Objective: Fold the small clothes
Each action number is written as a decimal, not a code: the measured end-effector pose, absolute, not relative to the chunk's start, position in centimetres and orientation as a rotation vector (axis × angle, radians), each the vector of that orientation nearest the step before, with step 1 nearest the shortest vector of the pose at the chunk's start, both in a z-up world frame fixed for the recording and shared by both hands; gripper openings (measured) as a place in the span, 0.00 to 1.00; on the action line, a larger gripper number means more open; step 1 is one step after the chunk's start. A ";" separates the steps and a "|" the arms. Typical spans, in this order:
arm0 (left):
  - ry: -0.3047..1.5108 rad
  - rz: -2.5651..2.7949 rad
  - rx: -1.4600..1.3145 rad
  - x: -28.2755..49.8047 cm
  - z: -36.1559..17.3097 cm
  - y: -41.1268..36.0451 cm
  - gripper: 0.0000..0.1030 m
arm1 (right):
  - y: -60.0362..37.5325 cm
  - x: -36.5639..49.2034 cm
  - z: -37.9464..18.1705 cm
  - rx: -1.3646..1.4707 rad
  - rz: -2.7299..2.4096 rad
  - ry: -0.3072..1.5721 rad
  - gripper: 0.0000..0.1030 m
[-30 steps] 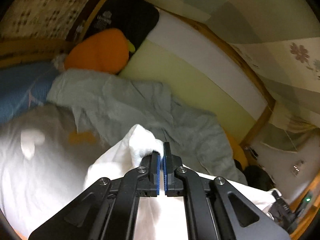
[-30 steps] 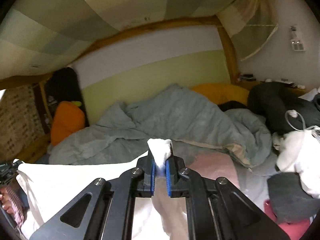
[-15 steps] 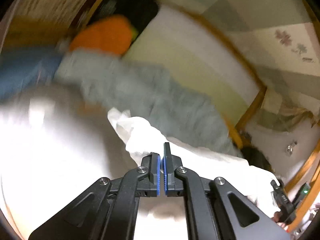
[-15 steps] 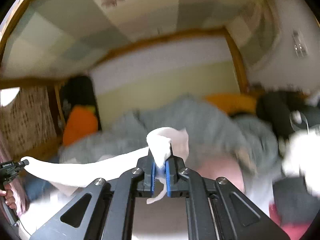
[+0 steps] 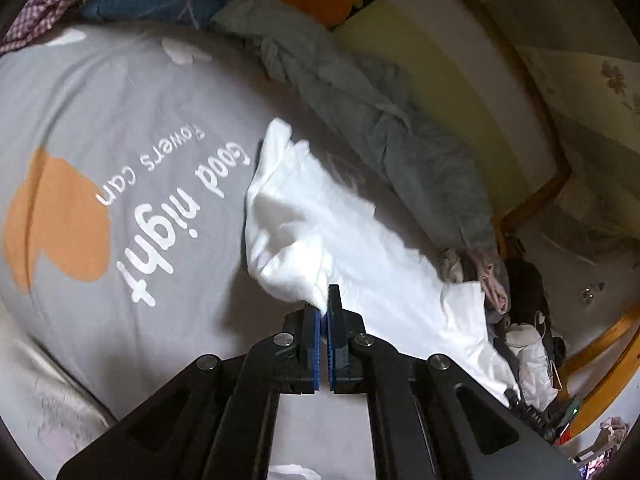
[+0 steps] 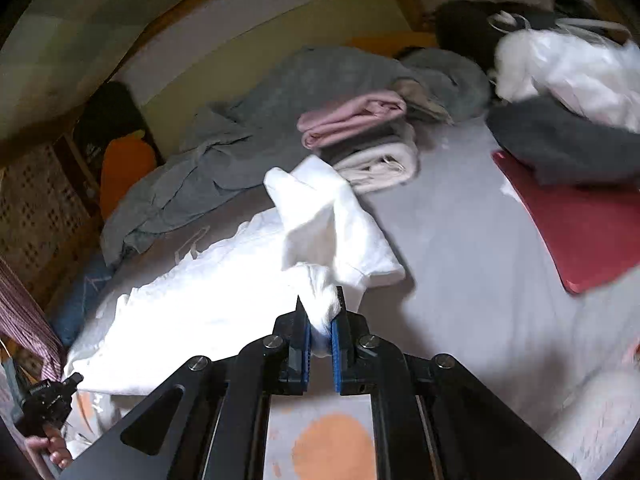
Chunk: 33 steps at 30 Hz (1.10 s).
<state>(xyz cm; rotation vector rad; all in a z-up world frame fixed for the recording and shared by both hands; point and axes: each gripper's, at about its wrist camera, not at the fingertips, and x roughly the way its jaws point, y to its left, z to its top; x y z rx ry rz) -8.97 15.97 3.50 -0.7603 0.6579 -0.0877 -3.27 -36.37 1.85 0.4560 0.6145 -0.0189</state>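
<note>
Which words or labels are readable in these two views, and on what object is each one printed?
"Good night": large white letters on the grey sheet, upside down in the left wrist view.
"flowers can": smaller white letters beside it on the same sheet; the first letter is unclear.
More white print shows on the sheet by the white garment in the right wrist view: not readable.
White mark on the black cushion at the headboard: too blurred.
</note>
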 end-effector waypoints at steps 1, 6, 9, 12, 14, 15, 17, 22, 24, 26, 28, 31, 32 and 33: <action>0.645 -0.084 -0.757 -9.6 3.7 16.0 0.02 | -36.4 -3.7 2.1 0.461 -0.019 0.614 0.07; 0.601 -0.068 -0.704 -10.7 5.1 15.7 0.02 | -36.0 -6.0 2.5 0.446 -0.019 0.611 0.07; 0.639 -0.049 -0.695 -9.8 4.3 15.9 0.02 | -35.8 -5.5 2.3 0.421 -0.028 0.639 0.07; 0.691 -0.020 -0.719 -9.3 2.4 16.0 0.02 | -35.9 -4.6 1.1 0.435 -0.037 0.691 0.07; 0.738 0.025 -0.713 -9.0 0.9 15.9 0.02 | -35.9 -4.4 0.0 0.444 -0.049 0.717 0.07; 0.767 0.045 -0.706 -9.1 0.0 15.9 0.02 | -35.8 -4.3 -0.4 0.438 -0.054 0.730 0.07; 0.824 0.079 -0.694 -9.0 -1.5 15.8 0.04 | -35.5 -4.2 -1.5 0.416 -0.059 0.767 0.07; 0.820 0.110 -0.460 -9.1 -0.4 12.8 0.23 | -36.1 -4.9 -2.1 0.422 -0.078 0.787 0.35; 0.766 0.139 -0.376 -9.4 1.2 11.4 0.29 | -37.3 -5.8 -1.6 0.479 -0.095 0.715 0.59; 0.721 0.143 -0.328 -9.5 2.7 10.4 0.49 | -38.6 -5.9 -1.3 0.555 -0.065 0.690 0.59; 0.701 0.138 -0.316 -9.1 3.9 9.7 0.50 | -40.3 -5.3 -1.8 0.668 -0.006 0.705 0.59; 0.674 0.188 -0.297 -9.1 5.3 9.2 0.58 | -43.0 -4.3 -2.9 0.892 0.065 0.704 0.59; 0.664 0.219 -0.299 -9.3 5.5 9.4 0.63 | -43.5 -4.3 -3.3 0.947 0.088 0.695 0.59; 0.663 0.244 -0.303 -9.5 5.4 9.7 0.67 | -43.9 -4.4 -3.5 0.986 0.106 0.685 0.59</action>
